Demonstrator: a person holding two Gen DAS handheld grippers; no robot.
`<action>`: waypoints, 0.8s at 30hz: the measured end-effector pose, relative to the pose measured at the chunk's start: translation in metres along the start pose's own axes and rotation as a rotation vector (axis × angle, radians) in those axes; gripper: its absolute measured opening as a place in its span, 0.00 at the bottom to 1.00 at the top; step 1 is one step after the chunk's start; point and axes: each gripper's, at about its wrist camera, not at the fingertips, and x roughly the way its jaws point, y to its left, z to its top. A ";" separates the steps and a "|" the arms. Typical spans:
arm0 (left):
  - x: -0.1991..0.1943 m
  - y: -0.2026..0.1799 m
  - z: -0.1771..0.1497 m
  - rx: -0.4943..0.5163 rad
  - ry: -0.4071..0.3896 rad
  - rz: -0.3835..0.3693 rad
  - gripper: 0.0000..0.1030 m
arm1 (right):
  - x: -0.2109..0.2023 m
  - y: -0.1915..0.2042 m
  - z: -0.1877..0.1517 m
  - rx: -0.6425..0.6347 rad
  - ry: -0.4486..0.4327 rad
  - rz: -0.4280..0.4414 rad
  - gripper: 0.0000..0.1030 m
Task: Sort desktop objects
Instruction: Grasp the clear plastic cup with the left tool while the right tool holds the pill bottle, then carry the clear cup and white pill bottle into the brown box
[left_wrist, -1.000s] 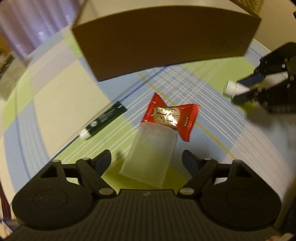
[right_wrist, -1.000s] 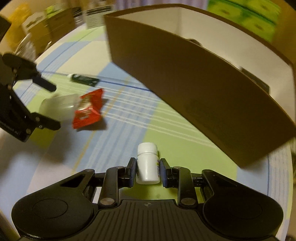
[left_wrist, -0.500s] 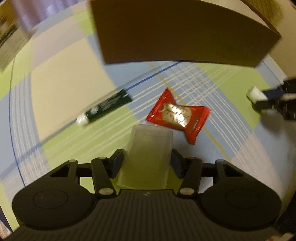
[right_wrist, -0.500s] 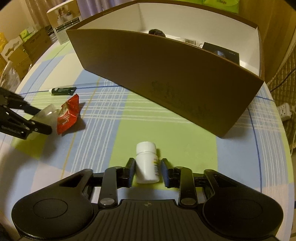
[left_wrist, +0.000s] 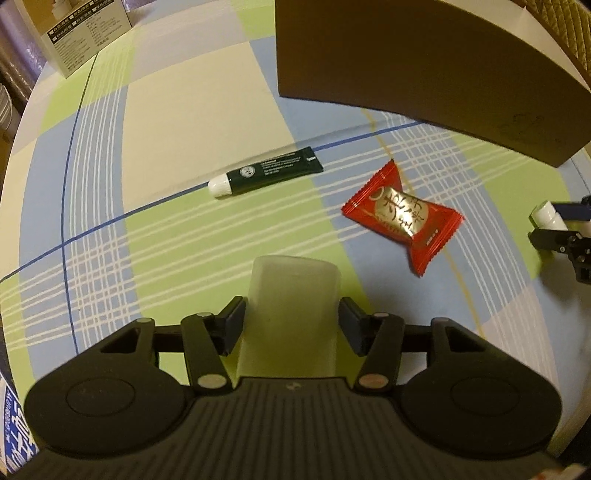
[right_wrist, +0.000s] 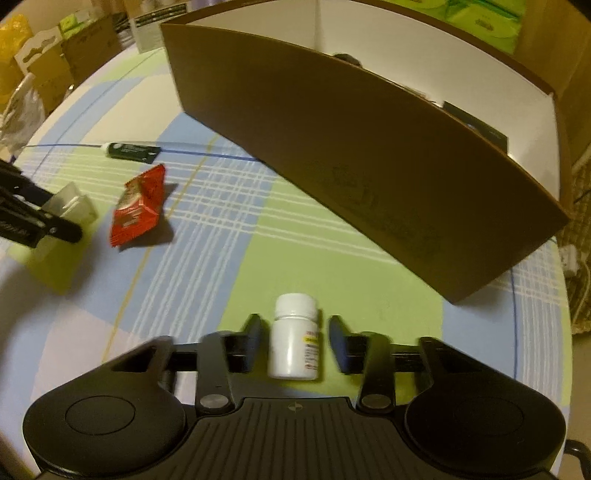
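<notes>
Evidently light and easily crushed, the frosted cup (left_wrist: 291, 314) sits clenched mid-wall in the left gripper (left_wrist: 291, 325), while the right gripper (right_wrist: 293, 341), fingers released, straddles the slick bottle (right_wrist: 295, 338) at 6 o'clock.

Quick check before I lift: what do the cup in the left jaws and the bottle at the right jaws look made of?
Cup: frosted, translucent, likely thin plastic; the tablecloth's green shows through. Bottle: opaque white plastic by its look, ribbed cap, printed label.
</notes>
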 end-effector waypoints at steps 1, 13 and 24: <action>-0.001 0.000 -0.002 0.000 -0.005 0.001 0.47 | 0.000 0.002 0.000 -0.008 0.001 -0.004 0.24; -0.014 0.002 -0.011 -0.026 -0.031 0.008 0.47 | -0.014 0.000 -0.008 0.043 -0.003 0.020 0.24; -0.065 -0.006 -0.004 -0.025 -0.155 -0.025 0.47 | -0.052 -0.003 0.004 0.088 -0.074 0.097 0.24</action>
